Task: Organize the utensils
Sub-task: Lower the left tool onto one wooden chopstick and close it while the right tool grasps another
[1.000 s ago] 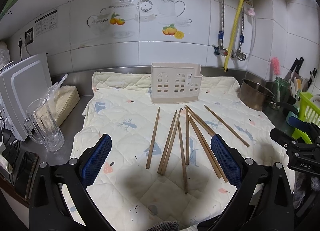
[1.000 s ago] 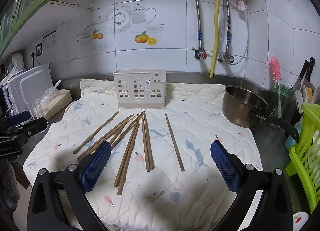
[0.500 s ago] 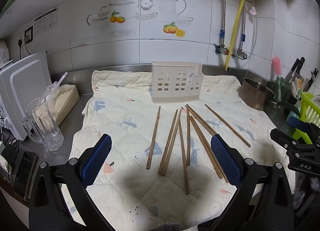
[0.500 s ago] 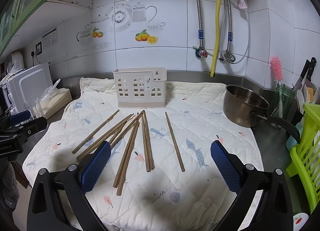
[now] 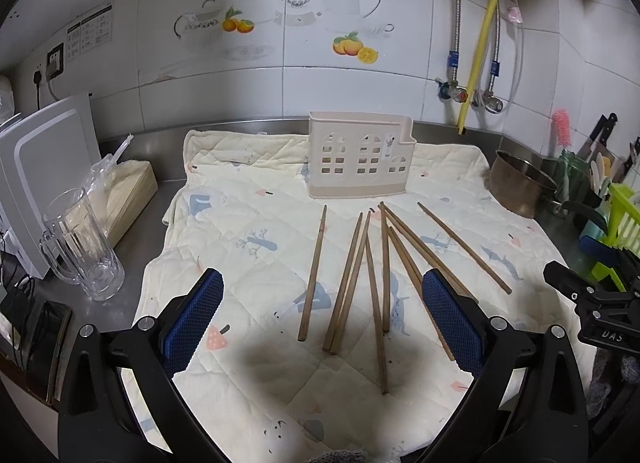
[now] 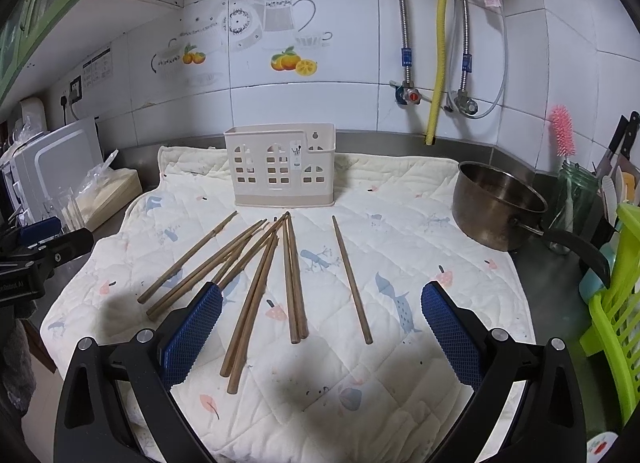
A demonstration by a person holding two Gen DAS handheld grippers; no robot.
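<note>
Both tongs are held wide apart and empty above the quilted mat: the left tongs [image 5: 322, 313] over the near ends of the chopsticks [image 5: 362, 279], the right tongs [image 6: 320, 321] likewise, with nothing touched. The chopsticks are fanned loose on the mat [image 5: 248, 223], one lying apart to the right. Behind them the beige utensil holder [image 5: 360, 161] is seen with nothing standing in it, so the sorting is judged not yet begun.

Even indoor light, soft shadows on the quilted mat [image 5: 248, 223], fisheye-bent dark corners, sharp focus
</note>
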